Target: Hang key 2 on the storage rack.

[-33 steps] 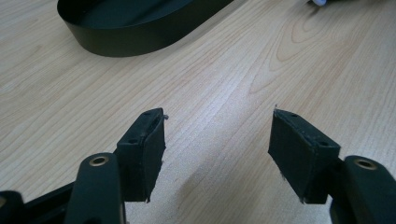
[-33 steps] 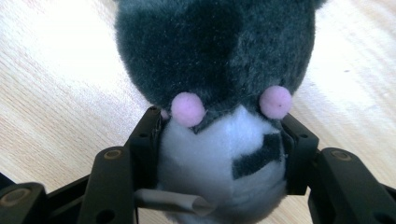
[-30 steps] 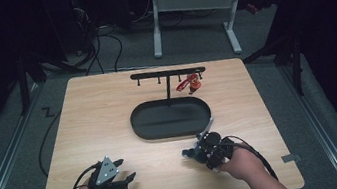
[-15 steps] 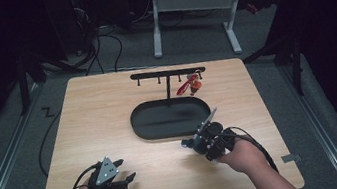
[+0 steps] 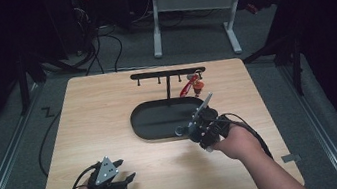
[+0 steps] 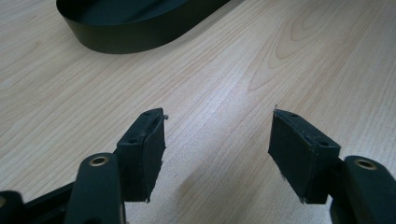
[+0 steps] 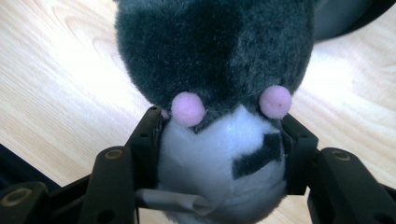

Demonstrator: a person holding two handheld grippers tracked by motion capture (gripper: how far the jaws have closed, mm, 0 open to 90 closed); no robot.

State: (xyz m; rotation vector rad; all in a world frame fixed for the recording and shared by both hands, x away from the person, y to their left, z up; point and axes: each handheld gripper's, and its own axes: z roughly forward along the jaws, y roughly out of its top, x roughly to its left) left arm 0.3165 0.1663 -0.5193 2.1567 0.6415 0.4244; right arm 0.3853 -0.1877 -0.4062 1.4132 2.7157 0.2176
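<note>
The right gripper [image 7: 219, 154] squeezes a soft grey and white plush toy [image 7: 219, 93] between its jaws, low in the right gripper view, so the toy cannot fall. In the high view it sits right of the middle, at the black tray's [image 5: 148, 128] near edge. The left gripper [image 6: 217, 154] rests at the lower left, jaws apart and empty. The toy's lower part is cut off, so I cannot tell what animal it is.
</note>
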